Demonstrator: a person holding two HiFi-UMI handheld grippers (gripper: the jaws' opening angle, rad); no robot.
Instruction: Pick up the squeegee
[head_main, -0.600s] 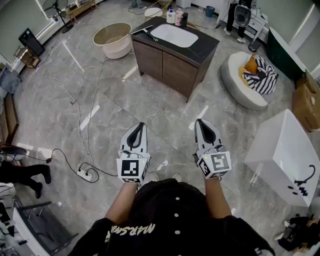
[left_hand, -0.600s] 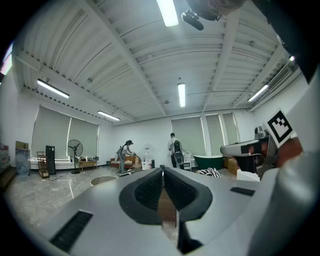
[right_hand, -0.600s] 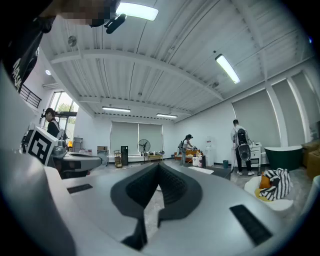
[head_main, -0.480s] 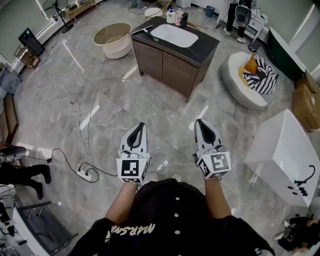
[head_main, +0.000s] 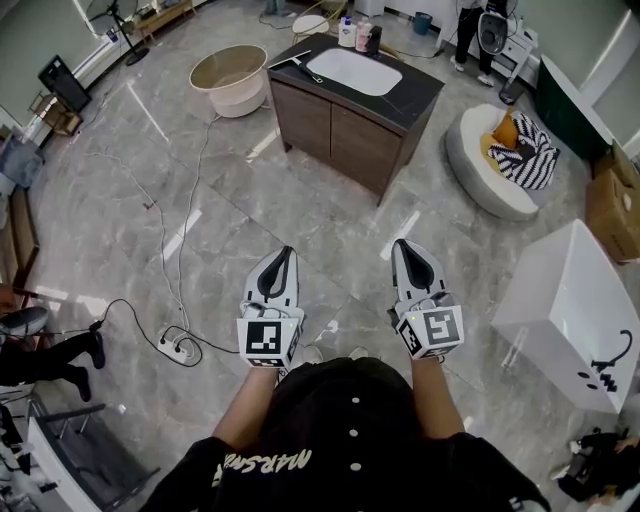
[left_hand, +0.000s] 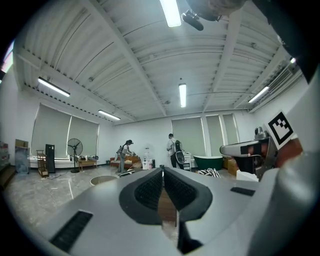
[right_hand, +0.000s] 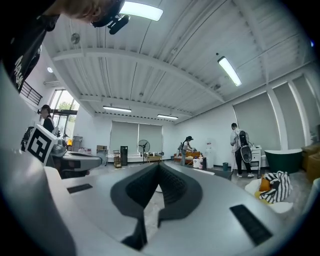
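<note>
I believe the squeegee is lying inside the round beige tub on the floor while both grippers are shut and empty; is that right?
Not quite: the squeegee lies on the dark countertop of the wooden vanity, beside the white sink, as the head view shows. The left gripper and right gripper are indeed shut and empty.

Bright ceiling strip lights (left_hand: 182, 95) glare on the glossy floor (head_main: 100, 200); gripper views bulge at edges.

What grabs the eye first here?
The left tongs and right tongs, both shut and empty, are held level side by side low in the head view. Far ahead, at the top, stands a dark cabinet with a white sink; the squeegee lies on its top, left of the sink.
</note>
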